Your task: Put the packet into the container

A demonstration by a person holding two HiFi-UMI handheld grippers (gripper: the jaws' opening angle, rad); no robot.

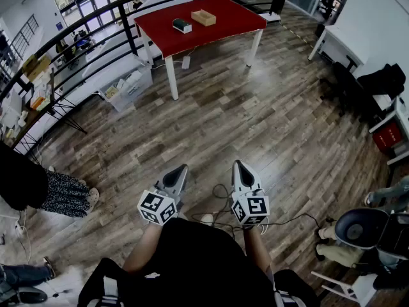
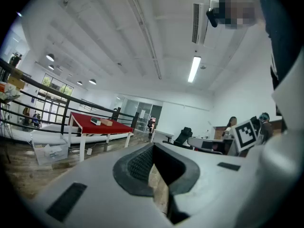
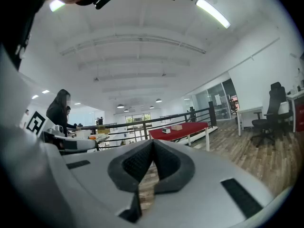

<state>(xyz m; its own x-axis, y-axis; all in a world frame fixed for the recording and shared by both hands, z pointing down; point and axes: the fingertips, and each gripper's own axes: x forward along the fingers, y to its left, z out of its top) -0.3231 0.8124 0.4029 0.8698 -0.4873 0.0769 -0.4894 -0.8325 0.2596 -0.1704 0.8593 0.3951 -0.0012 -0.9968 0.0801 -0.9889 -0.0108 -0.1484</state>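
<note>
A red table [image 1: 198, 24] stands far ahead across the wooden floor. On it lie a small dark-and-white object [image 1: 182, 25] and a tan open box [image 1: 203, 17]; which is the packet I cannot tell at this distance. Both appear again, tiny, on the red table [image 2: 97, 125] in the left gripper view and on the red table [image 3: 178, 129] in the right gripper view. My left gripper [image 1: 181, 169] and right gripper [image 1: 239, 165] are held close in front of the body, side by side, pointing forward. Each has its jaws closed together with nothing between them.
A black curved railing [image 1: 96, 18] runs behind and beside the red table. A clear bin [image 1: 128, 85] sits under the table's left end. A person [image 1: 61, 194] stands at the left. Office chairs [image 1: 377, 88] and white desks line the right. A cable [image 1: 287, 219] lies on the floor.
</note>
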